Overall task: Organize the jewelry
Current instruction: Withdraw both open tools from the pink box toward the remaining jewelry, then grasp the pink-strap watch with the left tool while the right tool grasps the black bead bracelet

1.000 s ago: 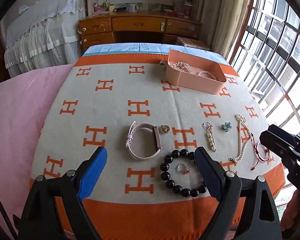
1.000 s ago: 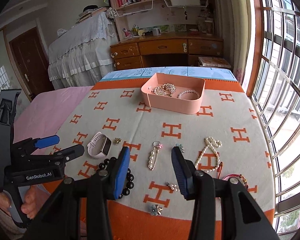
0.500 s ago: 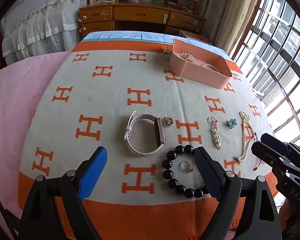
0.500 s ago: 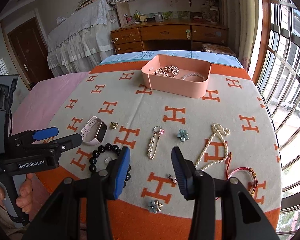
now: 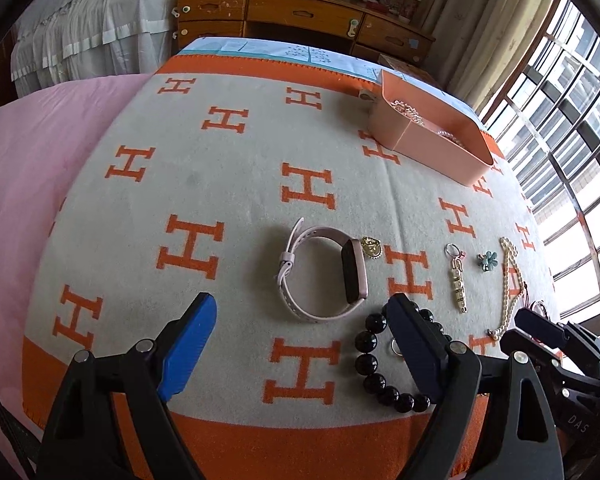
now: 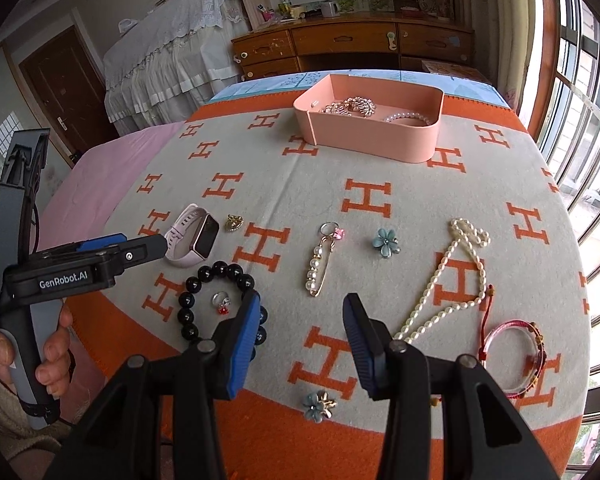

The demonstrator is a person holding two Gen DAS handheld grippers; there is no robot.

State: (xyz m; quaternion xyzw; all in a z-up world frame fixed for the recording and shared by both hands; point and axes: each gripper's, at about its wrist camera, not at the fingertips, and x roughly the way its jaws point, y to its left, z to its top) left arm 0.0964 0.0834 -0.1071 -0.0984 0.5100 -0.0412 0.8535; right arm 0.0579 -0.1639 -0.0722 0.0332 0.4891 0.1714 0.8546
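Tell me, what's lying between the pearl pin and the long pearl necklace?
A little blue flower clip lies between the pearl pin and the pearl necklace, touching neither. The right wrist view shows it best.

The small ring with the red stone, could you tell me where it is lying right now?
In the right wrist view the ring lies on the blanket inside the loop of the black bead bracelet, at lower left, just below the pink watch.

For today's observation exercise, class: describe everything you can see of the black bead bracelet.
The black bead bracelet is a loop of large, glossy round beads, like polished stone or glass. It lies flat on the orange-and-grey blanket near its front edge, beside the pink watch. A small ring lies inside the loop. Both views partly hide it behind gripper fingers.
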